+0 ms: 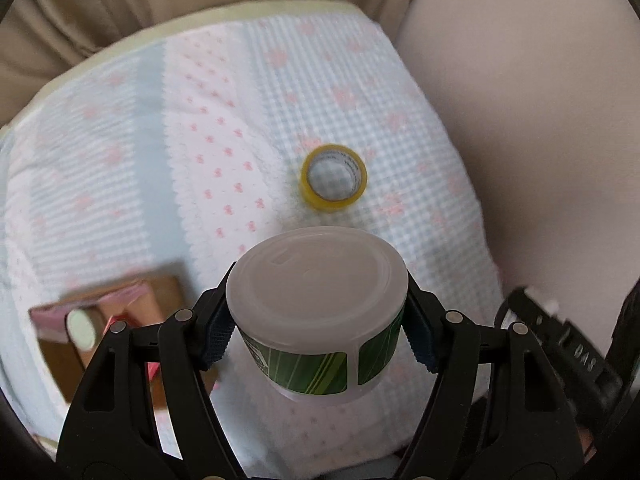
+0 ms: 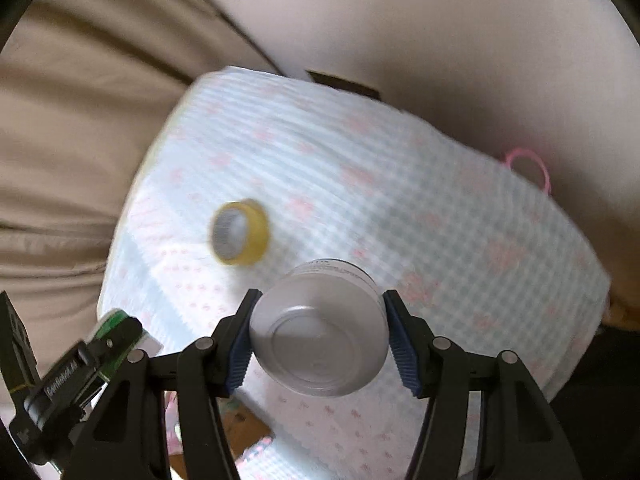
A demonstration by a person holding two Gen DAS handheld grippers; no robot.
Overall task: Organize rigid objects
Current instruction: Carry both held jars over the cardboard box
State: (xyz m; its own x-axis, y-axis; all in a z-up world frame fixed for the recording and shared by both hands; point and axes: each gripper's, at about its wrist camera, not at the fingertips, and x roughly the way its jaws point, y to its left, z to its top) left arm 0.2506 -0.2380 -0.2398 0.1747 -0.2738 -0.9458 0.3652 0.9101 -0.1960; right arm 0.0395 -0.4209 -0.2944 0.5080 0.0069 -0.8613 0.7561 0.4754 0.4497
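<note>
My left gripper (image 1: 316,340) is shut on a round tub (image 1: 318,300) with a frosted plastic lid and a green label, held above the patterned cloth (image 1: 200,140). My right gripper (image 2: 318,344) is shut on a silver can (image 2: 320,328), its bottom facing the camera, held above the same cloth (image 2: 400,200). A roll of yellow tape (image 1: 334,178) lies flat on the cloth beyond the tub; it also shows in the right wrist view (image 2: 240,232), left of and beyond the can. The left gripper with the green tub (image 2: 100,340) shows at the lower left of the right wrist view.
A brown cardboard box (image 1: 120,320) with pink items and a pale cylinder inside sits at the lower left. Beige fabric (image 1: 120,0) lies behind the cloth and a pale wall (image 1: 540,120) is on the right. A pink loop (image 2: 528,168) lies at the cloth's right edge.
</note>
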